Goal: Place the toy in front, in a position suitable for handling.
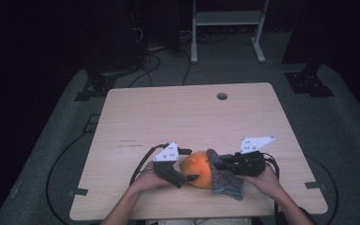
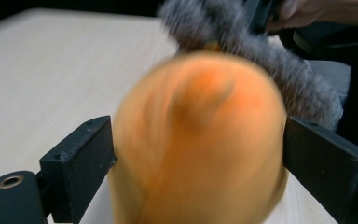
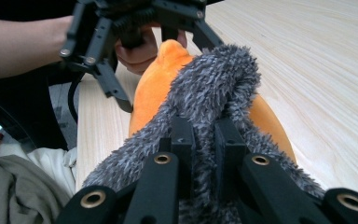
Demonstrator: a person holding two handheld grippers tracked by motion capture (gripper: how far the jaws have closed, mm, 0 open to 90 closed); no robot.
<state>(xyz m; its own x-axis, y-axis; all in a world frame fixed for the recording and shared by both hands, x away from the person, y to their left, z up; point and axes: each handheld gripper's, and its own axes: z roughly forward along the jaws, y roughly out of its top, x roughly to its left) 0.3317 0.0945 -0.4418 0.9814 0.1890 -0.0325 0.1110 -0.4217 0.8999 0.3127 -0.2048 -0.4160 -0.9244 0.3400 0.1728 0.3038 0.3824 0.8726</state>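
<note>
Right gripper [image 3: 204,140], jaws pinched on fuzzy grey fabric sock [image 3: 214,88], should peel steadily off round orange plush ball [image 2: 200,140] near table [image 1: 168,108] front edge; left gripper [image 2: 200,154] jaws wide, flanking ball.

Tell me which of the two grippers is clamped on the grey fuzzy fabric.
The right gripper: its jaws pinch the grey fuzzy fabric tightly. The left gripper instead stands wide around the orange plush, its jaws at either side.

A light wooden table [image 1: 192,117] with rounded corners has a round cable hole [image 1: 222,96] near its 12 o'clock edge. Towards 6 o'clock an orange plush toy [image 1: 198,168] lies on it, a grey fuzzy cloth [image 1: 225,180] touching its 3 o'clock side
</note>
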